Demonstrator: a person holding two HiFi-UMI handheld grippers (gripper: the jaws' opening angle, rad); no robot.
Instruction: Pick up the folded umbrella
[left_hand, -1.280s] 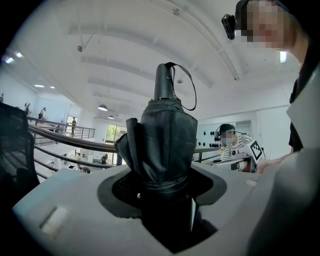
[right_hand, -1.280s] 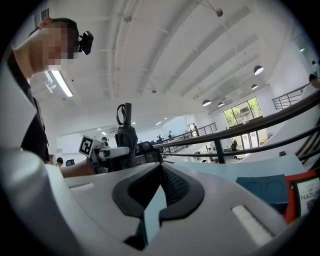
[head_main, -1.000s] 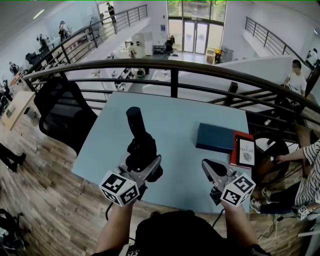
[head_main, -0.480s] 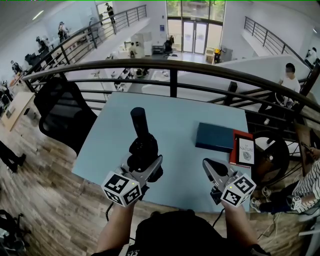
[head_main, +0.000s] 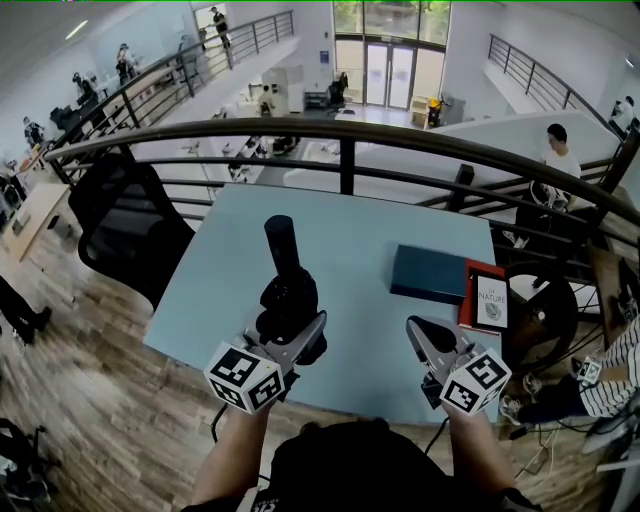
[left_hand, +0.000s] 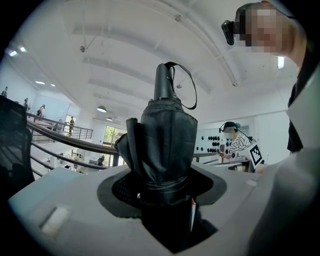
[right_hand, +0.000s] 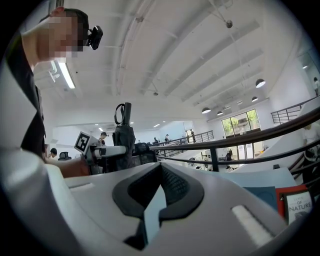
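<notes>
My left gripper (head_main: 298, 338) pinches the folded umbrella (head_main: 284, 268) between its fingers, holding it upright above the bench (head_main: 360, 235) at the frame's centre; my right gripper (head_main: 422, 338), lower right, has fingers pressed together, empty

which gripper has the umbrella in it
The left gripper: its jaws are clamped on the folded black umbrella, which stands upright with its handle on top. The right gripper has nothing between its jaws.

Left gripper (head_main: 300, 335) level, gripping, right gripper (head_main: 415, 328) level, jaws together
</notes>
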